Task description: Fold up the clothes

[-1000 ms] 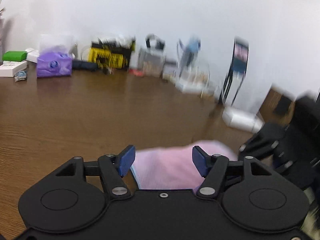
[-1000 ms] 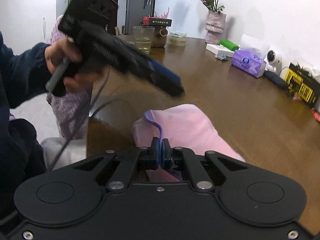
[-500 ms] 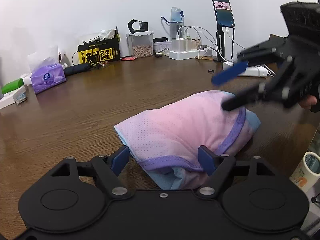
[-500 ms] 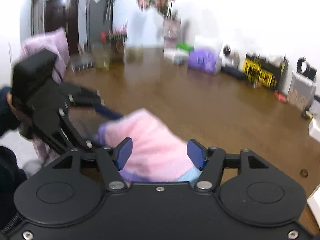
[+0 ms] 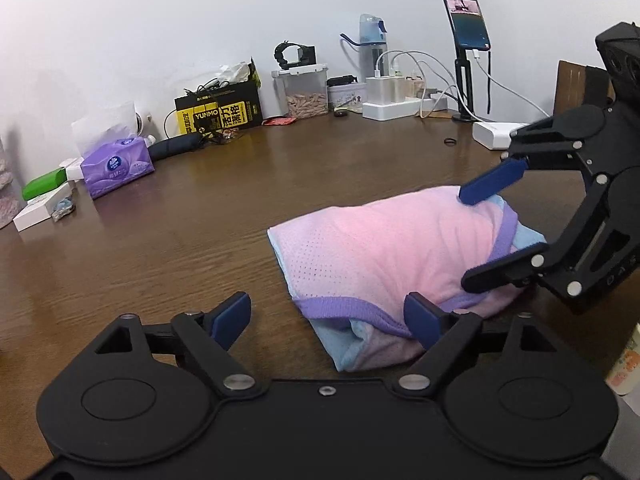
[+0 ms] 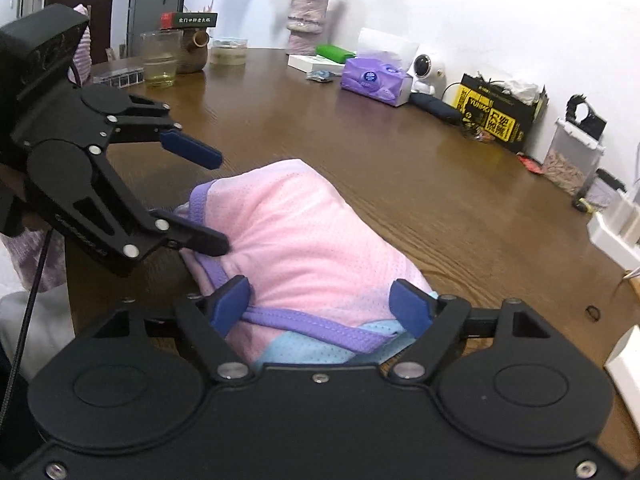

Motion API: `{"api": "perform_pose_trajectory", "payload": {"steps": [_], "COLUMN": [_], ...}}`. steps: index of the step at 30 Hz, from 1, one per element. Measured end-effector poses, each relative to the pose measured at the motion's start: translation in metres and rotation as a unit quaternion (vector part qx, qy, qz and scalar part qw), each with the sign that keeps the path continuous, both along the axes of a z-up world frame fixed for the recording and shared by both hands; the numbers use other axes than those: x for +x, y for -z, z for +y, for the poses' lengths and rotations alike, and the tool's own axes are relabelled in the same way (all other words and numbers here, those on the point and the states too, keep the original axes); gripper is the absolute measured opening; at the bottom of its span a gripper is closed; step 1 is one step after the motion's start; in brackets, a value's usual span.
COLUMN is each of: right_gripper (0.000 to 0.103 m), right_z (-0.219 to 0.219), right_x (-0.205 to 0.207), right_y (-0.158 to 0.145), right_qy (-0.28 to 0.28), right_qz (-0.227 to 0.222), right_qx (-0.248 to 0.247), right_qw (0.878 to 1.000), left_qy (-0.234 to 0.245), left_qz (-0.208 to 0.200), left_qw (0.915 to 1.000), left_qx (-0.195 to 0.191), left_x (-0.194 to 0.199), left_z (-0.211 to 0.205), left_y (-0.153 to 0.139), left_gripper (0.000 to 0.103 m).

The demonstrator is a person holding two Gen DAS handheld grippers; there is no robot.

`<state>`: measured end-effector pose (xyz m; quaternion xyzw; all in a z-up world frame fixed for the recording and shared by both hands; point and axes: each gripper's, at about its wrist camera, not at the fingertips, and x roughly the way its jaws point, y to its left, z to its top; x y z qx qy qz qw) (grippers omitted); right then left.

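A folded pink mesh garment (image 5: 392, 252) with purple trim and a light blue part lies bunched on the brown wooden table (image 5: 160, 248); it also shows in the right wrist view (image 6: 296, 240). My left gripper (image 5: 328, 320) is open and empty at the garment's near end; it also shows in the right wrist view (image 6: 204, 196). My right gripper (image 6: 324, 306) is open, its jaws straddling the garment's other end, holding nothing. In the left wrist view the right gripper (image 5: 476, 236) sits at the garment's right end.
Along the wall stand a purple tissue pack (image 5: 116, 164), a black-and-yellow box (image 5: 220, 112), a clear container (image 5: 304, 92), chargers (image 5: 396, 92) and a phone on a stand (image 5: 466, 40). A vase (image 6: 306, 20), glasses (image 6: 160, 60) and a small camera (image 6: 426, 72) stand further along.
My right gripper has let go of the garment's purple trim and opened. The garment now rests folded on the table, and both grippers have settled at its two ends.
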<state>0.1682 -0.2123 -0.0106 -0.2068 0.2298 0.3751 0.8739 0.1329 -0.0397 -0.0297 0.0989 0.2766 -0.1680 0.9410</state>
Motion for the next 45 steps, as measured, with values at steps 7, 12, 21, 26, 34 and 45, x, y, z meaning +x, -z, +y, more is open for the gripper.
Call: {"api": "perform_pose_trajectory", "payload": {"steps": [7, 12, 21, 26, 34, 45], "right_gripper": [0.083, 0.083, 0.083, 0.083, 0.083, 0.083], "right_z": [-0.047, -0.069, -0.054, -0.044, -0.038, -0.030], "right_x": [-0.004, 0.007, 0.025, 0.027, 0.027, 0.015], "right_y": [-0.037, -0.046, -0.010, 0.002, 0.014, 0.021], "right_qy": [0.056, 0.155, 0.194, 0.174, 0.169, 0.161], "right_qz": [0.024, 0.075, 0.129, 0.141, 0.133, 0.086], "right_qx": [0.123, 0.181, 0.164, 0.159, 0.144, 0.117], "right_qw": [0.991, 0.968, 0.959, 0.962, 0.966, 0.976], "left_qy": [-0.048, -0.084, -0.079, -0.058, -0.047, -0.055], "left_qz": [0.021, 0.031, 0.064, 0.071, 0.082, 0.098], "left_qw": [0.9869, 0.9889, 0.9917, 0.9940, 0.9947, 0.9927], "left_qx": [-0.153, -0.119, -0.079, -0.060, -0.041, -0.045], "left_x": [-0.008, 0.010, 0.041, 0.041, 0.041, 0.045], "left_z": [0.056, 0.053, 0.018, 0.005, -0.004, -0.005], "left_y": [-0.036, -0.036, -0.023, -0.015, -0.008, -0.002], "left_gripper": [0.092, 0.097, 0.098, 0.098, 0.098, 0.098]}}
